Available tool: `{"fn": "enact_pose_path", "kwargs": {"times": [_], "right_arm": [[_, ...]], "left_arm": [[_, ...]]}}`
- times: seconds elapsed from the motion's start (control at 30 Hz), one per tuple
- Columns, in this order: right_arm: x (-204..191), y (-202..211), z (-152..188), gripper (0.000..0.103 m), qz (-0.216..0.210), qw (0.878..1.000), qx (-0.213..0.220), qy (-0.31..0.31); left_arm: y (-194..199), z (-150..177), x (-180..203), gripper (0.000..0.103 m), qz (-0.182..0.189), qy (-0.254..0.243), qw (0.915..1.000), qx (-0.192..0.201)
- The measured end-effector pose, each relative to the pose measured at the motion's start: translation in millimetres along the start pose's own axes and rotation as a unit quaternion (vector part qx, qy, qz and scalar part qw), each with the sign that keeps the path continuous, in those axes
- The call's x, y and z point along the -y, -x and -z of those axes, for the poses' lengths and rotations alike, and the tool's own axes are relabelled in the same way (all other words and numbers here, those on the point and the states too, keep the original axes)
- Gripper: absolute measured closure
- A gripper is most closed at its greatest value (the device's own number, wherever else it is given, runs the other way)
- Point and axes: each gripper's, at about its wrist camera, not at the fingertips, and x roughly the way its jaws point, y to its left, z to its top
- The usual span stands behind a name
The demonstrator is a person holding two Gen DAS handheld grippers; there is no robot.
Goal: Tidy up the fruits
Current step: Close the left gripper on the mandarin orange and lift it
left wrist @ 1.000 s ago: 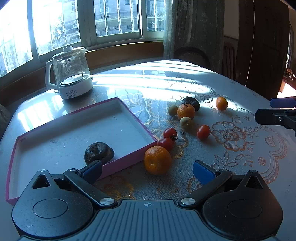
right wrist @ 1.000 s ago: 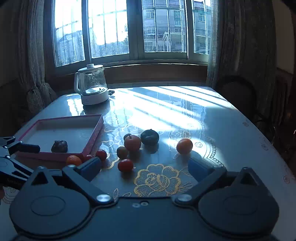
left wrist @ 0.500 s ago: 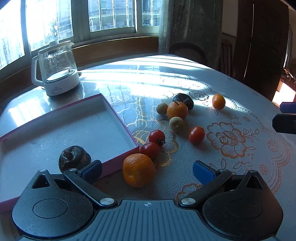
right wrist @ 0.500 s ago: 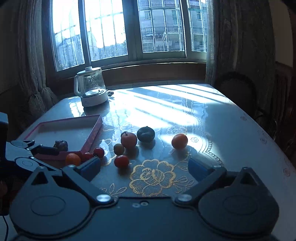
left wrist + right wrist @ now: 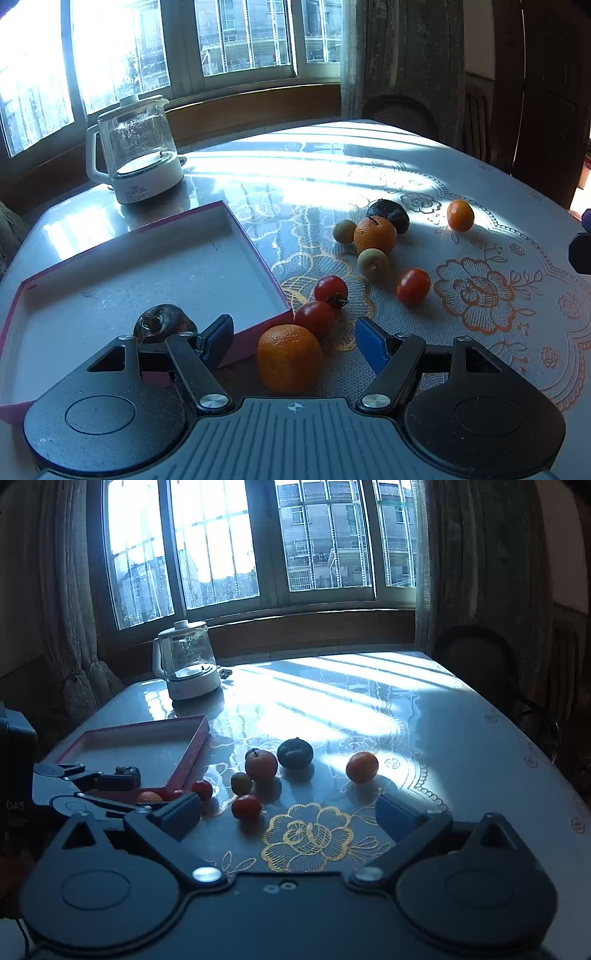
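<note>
Fruit lies scattered on the tabletop to the right of a pink-rimmed tray. Nearest my left gripper sits a large orange, right between its spread blue pads, which do not touch it that I can see. Just beyond the orange two cherry tomatoes touch each other beside the tray's near right corner. A third tomato lies further right, near a small green fruit. Further away a stemmed orange fruit rests against a dark plum-like fruit, with another green fruit to their left and a small tangerine off alone on the right. Inside the tray one dark wrinkled fruit sits close to the near wall. My right gripper hangs wide apart above the lace flower pattern, holding nothing, with the third tomato just ahead of its left finger. A glass kettle stands at the far left by the window.
</note>
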Motion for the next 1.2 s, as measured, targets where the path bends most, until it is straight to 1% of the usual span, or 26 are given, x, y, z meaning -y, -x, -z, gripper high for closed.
{"fn": "enact_pose_path", "kwargs": {"times": [0.07,0.13,0.17,0.23,0.27,0.3,0.47,0.53,0.87,1.0,1.03,1.07,1.2], "right_arm": [[0,-1,0,0.001,-0.002,1.000,0.001,0.001],[0,-2,-2,0.001,-0.004,1.000,0.002,0.003],[0,-3,-2,0.001,-0.005,1.000,0.002,0.005],[-1,-3,-3,0.001,-0.005,1.000,0.004,0.008],[-1,-3,-3,0.001,-0.005,1.000,0.005,0.009],[-1,-3,-4,0.001,-0.006,1.000,0.006,0.010],[1,-2,-4,0.001,-0.010,1.000,0.006,0.010],[2,-3,-4,0.001,-0.010,1.000,0.006,0.006],[4,-3,-4,0.001,-0.010,1.000,0.008,0.002],[0,-4,-5,0.001,-0.013,1.000,0.007,0.007],[-1,-4,-5,0.001,-0.013,1.000,0.006,0.008],[-2,-5,-6,0.001,-0.013,1.000,0.005,0.009],[-7,-6,-7,0.001,-0.018,1.000,0.008,0.010]], "left_arm": [[1,0,2,0.031,0.000,0.001,1.0000,-0.005],[-3,1,0,0.031,0.017,0.020,0.9993,-0.025],[-7,3,-1,0.034,0.025,0.034,0.9983,-0.041],[-14,7,-4,0.044,0.020,0.048,0.9968,-0.060],[-16,11,-6,0.047,0.018,0.056,0.9965,-0.060],[-17,12,-7,0.050,0.017,0.059,0.9965,-0.057],[-18,11,-11,0.054,0.023,0.075,0.9953,-0.057],[-18,11,-12,0.062,0.018,0.077,0.9952,-0.056],[-15,13,-24,0.063,0.043,0.115,0.9909,-0.055],[4,9,-30,0.064,0.035,0.109,0.9929,-0.034],[9,8,-32,0.069,0.034,0.111,0.9929,-0.029],[16,5,-39,0.071,0.031,0.112,0.9930,-0.022],[30,-5,-67,0.071,0.008,0.121,0.9926,-0.001]]}}
